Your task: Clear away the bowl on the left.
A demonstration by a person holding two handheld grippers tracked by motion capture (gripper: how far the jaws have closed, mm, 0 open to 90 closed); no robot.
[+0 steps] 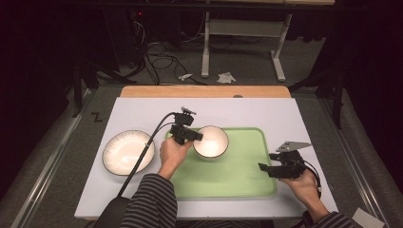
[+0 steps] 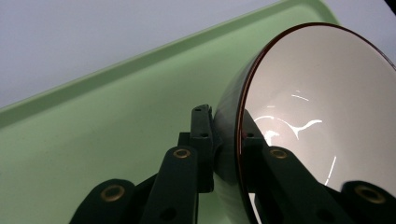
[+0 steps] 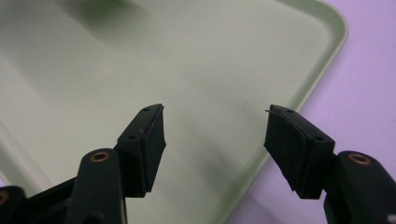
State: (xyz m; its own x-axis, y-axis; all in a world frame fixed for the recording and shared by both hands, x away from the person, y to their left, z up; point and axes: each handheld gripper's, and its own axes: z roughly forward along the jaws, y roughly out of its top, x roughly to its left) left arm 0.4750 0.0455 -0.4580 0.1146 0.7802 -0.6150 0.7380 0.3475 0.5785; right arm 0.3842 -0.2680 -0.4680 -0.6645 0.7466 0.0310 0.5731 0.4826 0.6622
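The left tool (image 1: 194, 136) pinches the rim of the white bowl (image 1: 211, 141), one jaw inside and one outside, probably to carry it by its edge over the far-left part of the green tray (image 1: 237, 180), while the right tool (image 1: 267, 168) waits open and empty over the tray's right edge.

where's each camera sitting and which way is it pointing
High view: above the person's side, looking forward and down on the table; forearms, both tongs.
Left gripper view: on the left tongs, jaws clamping the bowl rim.
Right gripper view: on the right tongs, jaws apart.
All three share the green tray.
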